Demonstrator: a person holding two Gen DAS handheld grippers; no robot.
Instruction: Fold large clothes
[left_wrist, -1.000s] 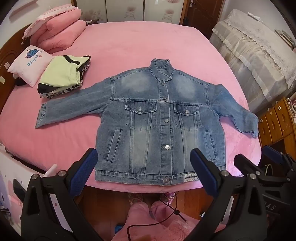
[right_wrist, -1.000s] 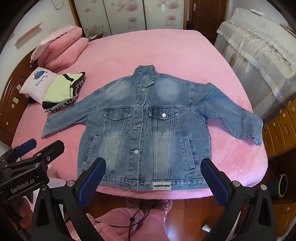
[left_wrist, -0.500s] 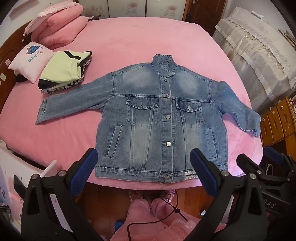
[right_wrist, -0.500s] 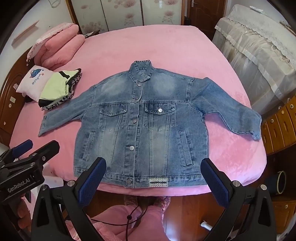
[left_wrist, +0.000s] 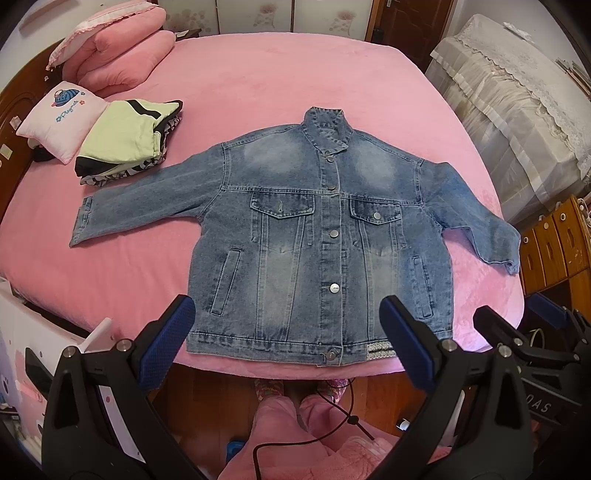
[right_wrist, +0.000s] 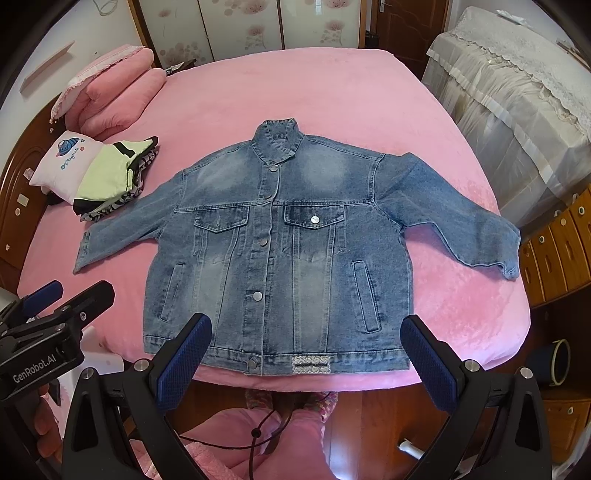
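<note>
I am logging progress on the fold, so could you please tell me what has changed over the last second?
Both tongs, left and right, have eased slightly towards the bed, open and empty. Nothing was grasped or released. The denim jacket lies flat and buttoned as before, and the folded clothes are unmoved.

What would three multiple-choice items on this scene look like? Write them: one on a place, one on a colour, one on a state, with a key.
1. Where is the folded pile?
A. on the jacket
B. past the jacket's sleeve, against a pillow
C. on the floor

2. What colour is the bed cover?
A. pink
B. white
C. grey

3. How does the jacket lie?
A. folded in half
B. crumpled
C. flat, front up, sleeves spread

Key: B, the pile leans on the white pillow; A, pink plush all round the jacket; C, buttons and both sleeves show, and both grippers, left gripper and right gripper, are open and empty.
</note>
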